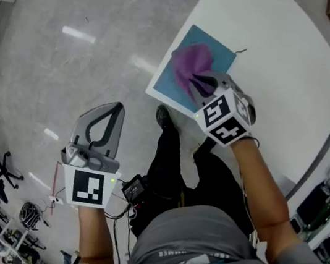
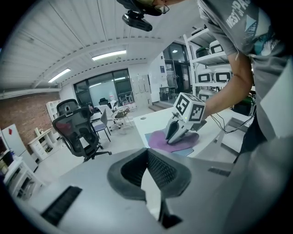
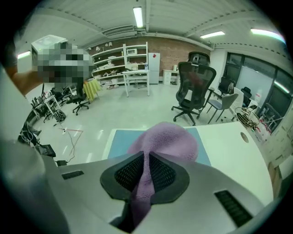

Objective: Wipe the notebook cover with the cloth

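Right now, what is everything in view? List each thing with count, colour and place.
blue flat notebook: one, blue, near the table's edge.
purple fleece cloth: one, purple, on the notebook, one end pinched in the right tongs.
white table: one, white, under the notebook.
black mesh office chairs: several, black, on the floor beyond the table.
white open shelving: one unit, white, by the brick wall.
right tongs: one, grey, shut on the cloth.
left tongs: one, grey, shut, empty, over the floor.

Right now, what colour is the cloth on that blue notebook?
Purple. The cloth shows best in the right gripper view, bunched over the notebook.
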